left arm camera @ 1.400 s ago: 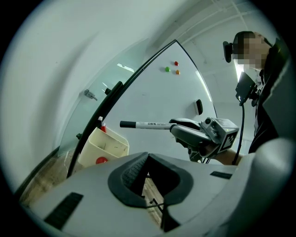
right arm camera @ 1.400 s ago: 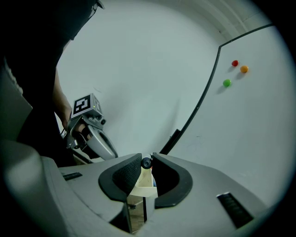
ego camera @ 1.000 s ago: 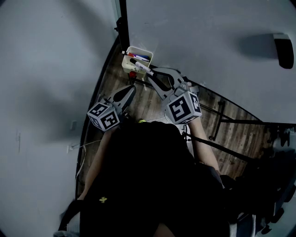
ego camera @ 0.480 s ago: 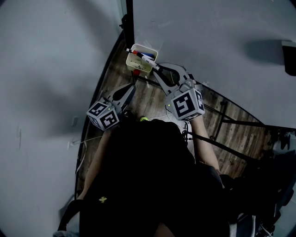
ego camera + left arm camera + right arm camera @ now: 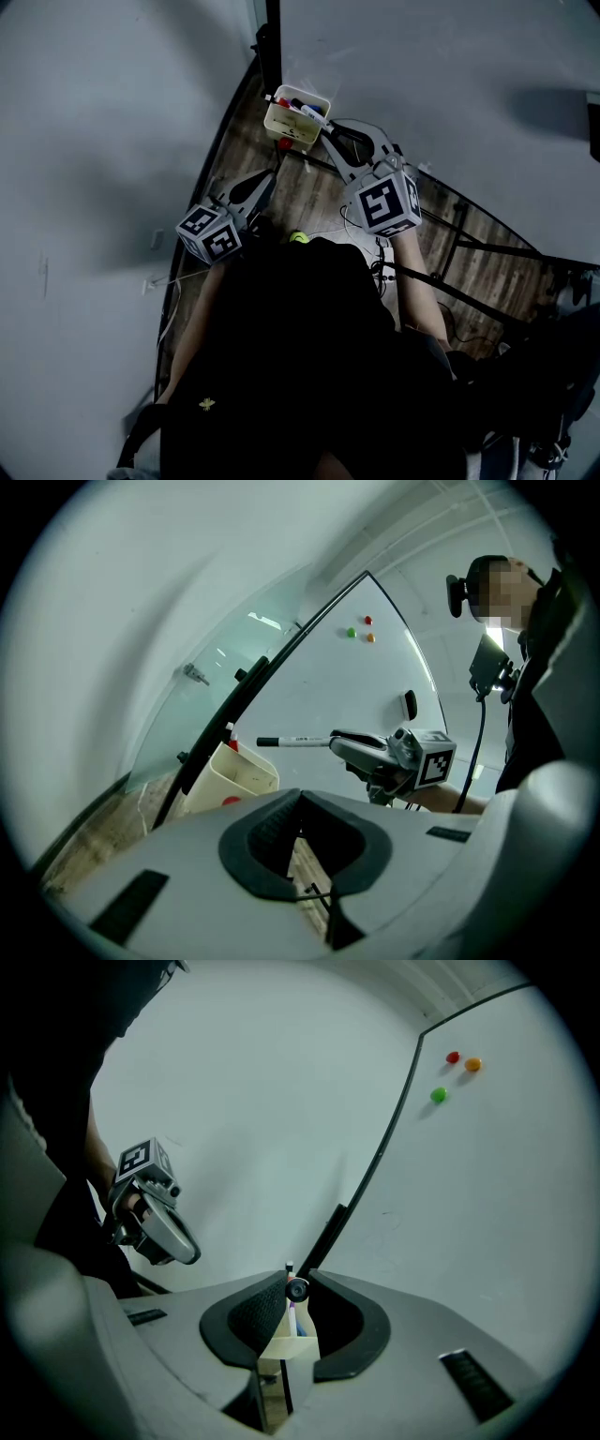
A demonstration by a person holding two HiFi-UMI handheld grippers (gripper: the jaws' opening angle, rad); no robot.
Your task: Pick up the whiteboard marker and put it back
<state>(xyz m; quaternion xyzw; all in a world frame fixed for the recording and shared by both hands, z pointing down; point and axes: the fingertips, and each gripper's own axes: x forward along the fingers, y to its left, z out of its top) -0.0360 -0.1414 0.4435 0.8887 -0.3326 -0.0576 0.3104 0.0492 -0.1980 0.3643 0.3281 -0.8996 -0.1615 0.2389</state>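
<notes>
My right gripper (image 5: 335,134) is shut on a white whiteboard marker (image 5: 308,111) with a black cap. It holds the marker roughly level just above a cream holder box (image 5: 284,121) that hangs at the whiteboard's lower corner and contains other markers. In the left gripper view the marker (image 5: 295,742) sticks out of the right gripper (image 5: 337,741) towards the holder (image 5: 234,778). In the right gripper view its end (image 5: 297,1288) sits between the jaws, above the holder (image 5: 292,1346). My left gripper (image 5: 265,181) hangs lower left of the holder, jaws together and empty.
The whiteboard (image 5: 422,56) fills the upper right, with a black frame post (image 5: 272,37) beside the holder and three small magnets (image 5: 453,1057) high on it. Black stand bars (image 5: 450,234) cross the wooden floor (image 5: 300,192). A grey wall (image 5: 94,141) lies to the left.
The right gripper has carried the marker a little farther along over the holder. The left gripper has stayed where it was.
</notes>
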